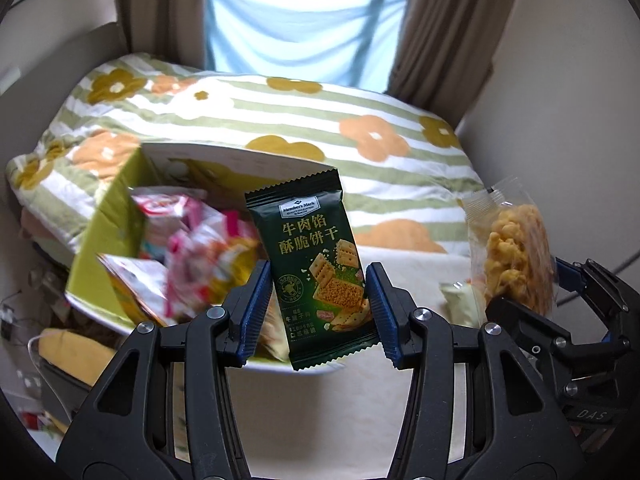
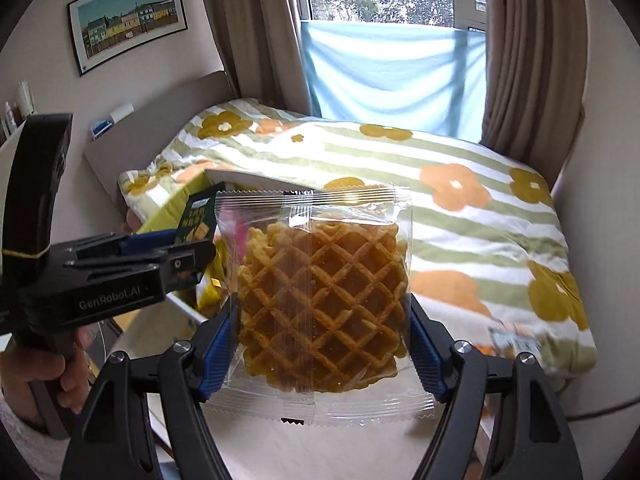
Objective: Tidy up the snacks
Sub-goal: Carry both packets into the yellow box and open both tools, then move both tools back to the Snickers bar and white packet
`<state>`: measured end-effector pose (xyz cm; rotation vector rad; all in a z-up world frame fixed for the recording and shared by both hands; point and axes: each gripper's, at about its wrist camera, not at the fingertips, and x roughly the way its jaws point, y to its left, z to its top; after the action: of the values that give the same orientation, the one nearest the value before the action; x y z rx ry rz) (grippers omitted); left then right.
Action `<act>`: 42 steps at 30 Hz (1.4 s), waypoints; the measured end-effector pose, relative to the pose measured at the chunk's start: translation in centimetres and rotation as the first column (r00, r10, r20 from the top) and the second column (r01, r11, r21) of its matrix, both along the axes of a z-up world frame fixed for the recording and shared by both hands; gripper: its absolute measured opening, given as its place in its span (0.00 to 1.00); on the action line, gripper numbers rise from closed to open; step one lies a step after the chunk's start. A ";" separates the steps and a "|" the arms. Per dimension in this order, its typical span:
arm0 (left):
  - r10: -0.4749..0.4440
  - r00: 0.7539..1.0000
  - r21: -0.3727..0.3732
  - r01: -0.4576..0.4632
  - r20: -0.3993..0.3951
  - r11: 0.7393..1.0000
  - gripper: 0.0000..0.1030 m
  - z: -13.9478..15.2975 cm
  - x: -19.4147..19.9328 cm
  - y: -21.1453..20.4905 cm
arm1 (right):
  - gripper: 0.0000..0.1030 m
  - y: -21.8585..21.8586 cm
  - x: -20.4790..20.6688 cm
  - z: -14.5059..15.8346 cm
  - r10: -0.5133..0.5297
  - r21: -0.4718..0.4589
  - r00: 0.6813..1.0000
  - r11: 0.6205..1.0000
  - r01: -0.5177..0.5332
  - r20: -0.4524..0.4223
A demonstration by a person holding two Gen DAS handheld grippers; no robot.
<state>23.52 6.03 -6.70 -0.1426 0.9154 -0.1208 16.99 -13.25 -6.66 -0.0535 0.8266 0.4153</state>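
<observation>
Two snacks lifted, sorting not finished

Left hand-held gripper (image 1: 318,312) grips a green cracker packet (image 1: 316,264); the right hand-held gripper (image 2: 320,354) grips a wrapped waffle (image 2: 320,312). Snack box (image 1: 108,240) already part-filled.

Dark green cracker packet (image 1: 318,264), golden lattice waffle (image 2: 322,304), green-striped, orange-flowered quilt (image 1: 360,120), yellow-green box (image 1: 108,240)

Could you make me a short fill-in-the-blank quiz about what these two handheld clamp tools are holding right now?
1. The left gripper is shut on a dark ____ biscuit packet.
2. The right gripper is shut on a clear packet holding a ____-patterned snack.
3. The yellow-green box of snacks sits in front of a bed whose quilt is printed with ____.

Missing words: green; waffle; flowers
</observation>
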 end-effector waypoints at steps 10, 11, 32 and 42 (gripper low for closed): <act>0.020 0.996 -0.022 -0.022 -0.085 1.000 0.43 -2.7 6.6 7.7 | 0.70 8.1 7.0 -2.0 -0.014 0.054 0.997 0.998 0.019 -0.081; 0.021 0.995 -0.026 -0.024 -0.095 0.999 0.43 -3.2 7.2 8.3 | 0.70 8.6 7.6 -2.3 -0.019 0.059 0.995 0.998 0.025 -0.095; 0.077 0.985 -0.038 -0.084 -0.157 0.996 0.98 -6.6 7.4 12.3 | 0.77 10.9 12.7 -6.5 -0.041 0.097 0.972 0.993 0.065 -0.232; 0.086 0.985 -0.037 -0.092 -0.148 0.995 0.98 -6.2 6.1 12.7 | 1.00 10.3 11.7 -5.5 -0.055 0.130 0.987 0.989 0.075 -0.152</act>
<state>29.58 18.76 -12.94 -0.2348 1.0515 -0.0473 28.71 -2.91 -12.14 0.1314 0.9417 0.4160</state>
